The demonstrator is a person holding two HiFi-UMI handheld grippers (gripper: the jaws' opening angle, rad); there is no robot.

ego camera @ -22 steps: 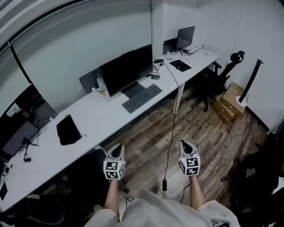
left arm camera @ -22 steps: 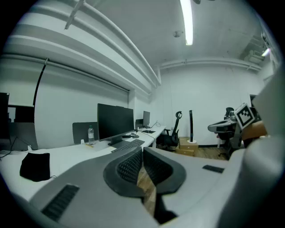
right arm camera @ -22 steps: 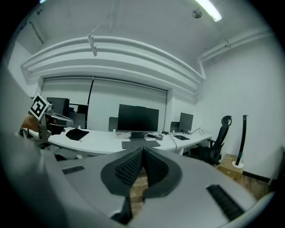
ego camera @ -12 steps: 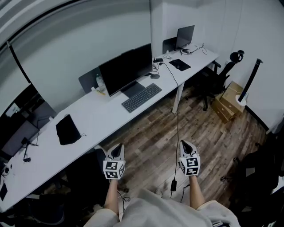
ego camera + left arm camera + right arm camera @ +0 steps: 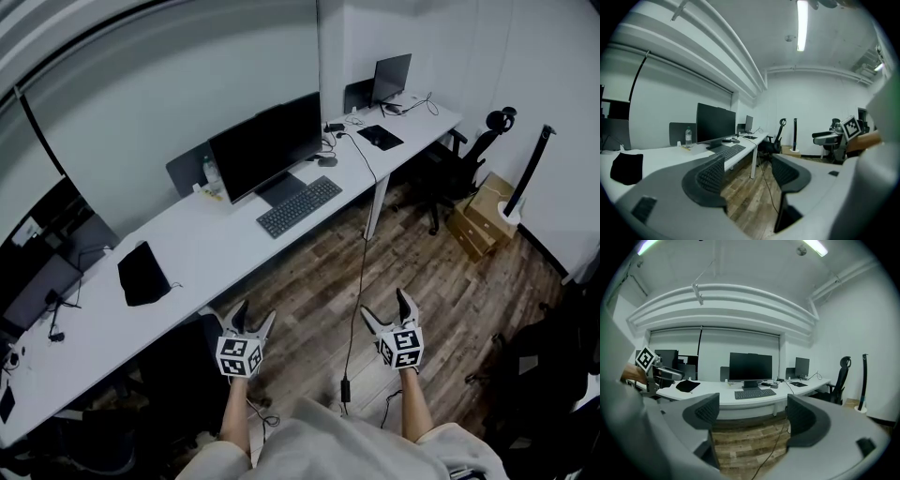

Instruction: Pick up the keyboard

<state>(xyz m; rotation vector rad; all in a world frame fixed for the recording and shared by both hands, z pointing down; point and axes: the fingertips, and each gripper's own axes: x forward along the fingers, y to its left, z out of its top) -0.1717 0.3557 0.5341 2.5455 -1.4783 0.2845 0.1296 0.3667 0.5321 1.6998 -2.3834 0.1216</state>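
The dark keyboard [image 5: 300, 207] lies on the long white desk [image 5: 216, 248], in front of a black monitor [image 5: 267, 145]. It also shows in the left gripper view as the keyboard [image 5: 731, 150] and in the right gripper view as the keyboard [image 5: 755, 393]. Both grippers hang over the wood floor, well short of the desk. My left gripper [image 5: 255, 314] [image 5: 747, 171] is open with nothing between its pads. My right gripper [image 5: 384, 305] [image 5: 752, 411] is also open and empty, aimed toward the desk.
A black pouch [image 5: 143, 274] lies on the desk to the left. A water bottle [image 5: 212, 175], a second screen [image 5: 391, 77] and a mouse pad [image 5: 381, 138] are further along. A cable [image 5: 361, 262] hangs from the desk to the floor. An office chair [image 5: 469, 155] and cardboard boxes [image 5: 487, 211] stand at right.
Both grippers' jaws have spread apart from a closed look to wide open. The hands stay in about the same place; the hanging cable has swung slightly.
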